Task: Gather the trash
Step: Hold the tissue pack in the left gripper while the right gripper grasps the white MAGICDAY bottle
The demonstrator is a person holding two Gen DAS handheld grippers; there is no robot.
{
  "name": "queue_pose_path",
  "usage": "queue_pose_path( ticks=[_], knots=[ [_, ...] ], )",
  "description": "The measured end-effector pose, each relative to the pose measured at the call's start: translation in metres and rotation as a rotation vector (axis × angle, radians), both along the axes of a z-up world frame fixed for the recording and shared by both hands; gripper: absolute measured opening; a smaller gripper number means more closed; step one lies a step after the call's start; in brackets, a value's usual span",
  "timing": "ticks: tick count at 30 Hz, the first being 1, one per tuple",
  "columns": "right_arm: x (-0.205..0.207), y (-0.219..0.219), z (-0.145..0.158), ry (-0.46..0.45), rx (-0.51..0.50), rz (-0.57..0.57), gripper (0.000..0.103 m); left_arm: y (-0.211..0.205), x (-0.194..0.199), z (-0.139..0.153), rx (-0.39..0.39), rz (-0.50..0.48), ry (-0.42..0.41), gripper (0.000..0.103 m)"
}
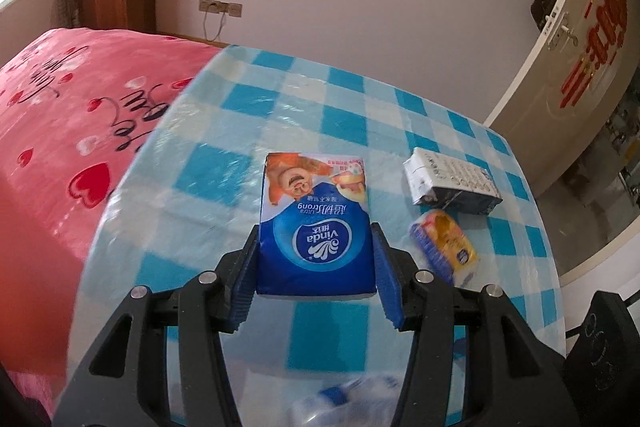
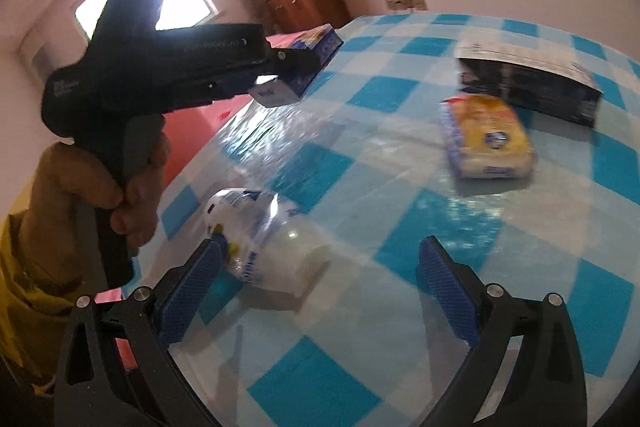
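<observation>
The left hand-held gripper (image 1: pixel 316 263) is clamped on a blue rectangular soft pack of tissues (image 1: pixel 316 223), with its blue ribbed pads pressing the two long sides; the right wrist view shows this pack lifted clear of the table (image 2: pixel 400 155), which wears a glossy blue-and-white checked cover. The right hand-held gripper (image 2: pixel 320 275) has its jaws wide apart and nothing is between them. I take the crumpled clear plastic wrapper with blue print (image 2: pixel 260 239) as the landmark and, in my judgement, the next piece of trash. It lies on the table just ahead of the right hand-held gripper, to the left of its centre line, close against the left pad, and I cannot tell if it touches it. Its long axis runs slanted, from upper left to lower right in that view, so it does not lie square across the jaws. Beyond the wrapper and to its right sits a yellow and blue soft packet (image 2: pixel 486 141), and further the same way a dark flattened carton with a white top (image 2: pixel 528 83). The right hand is the nearer and the free one, so the move likely calls for a small shift to the left.
</observation>
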State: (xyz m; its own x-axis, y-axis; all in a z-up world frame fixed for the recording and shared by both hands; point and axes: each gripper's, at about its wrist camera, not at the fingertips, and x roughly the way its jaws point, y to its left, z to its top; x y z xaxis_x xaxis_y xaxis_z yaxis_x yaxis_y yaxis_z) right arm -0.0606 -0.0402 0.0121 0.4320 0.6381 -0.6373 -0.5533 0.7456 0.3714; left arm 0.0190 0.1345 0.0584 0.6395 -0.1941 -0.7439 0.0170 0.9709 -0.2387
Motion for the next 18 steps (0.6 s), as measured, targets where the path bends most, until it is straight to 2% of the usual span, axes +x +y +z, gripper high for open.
queue_pose_path(
  ticks=[4,18],
  knots=[
    [-0.004,0.02,-0.001,-0.025,-0.056,0.036,0.098,0.019,-0.017,-0.002,-0.012,0.03,-0.001,0.053],
    [0.002,0.057,-0.006,-0.049,-0.135,0.071,0.098,0.058,-0.072,-0.007,-0.033,0.078,-0.02,0.053]
  ],
)
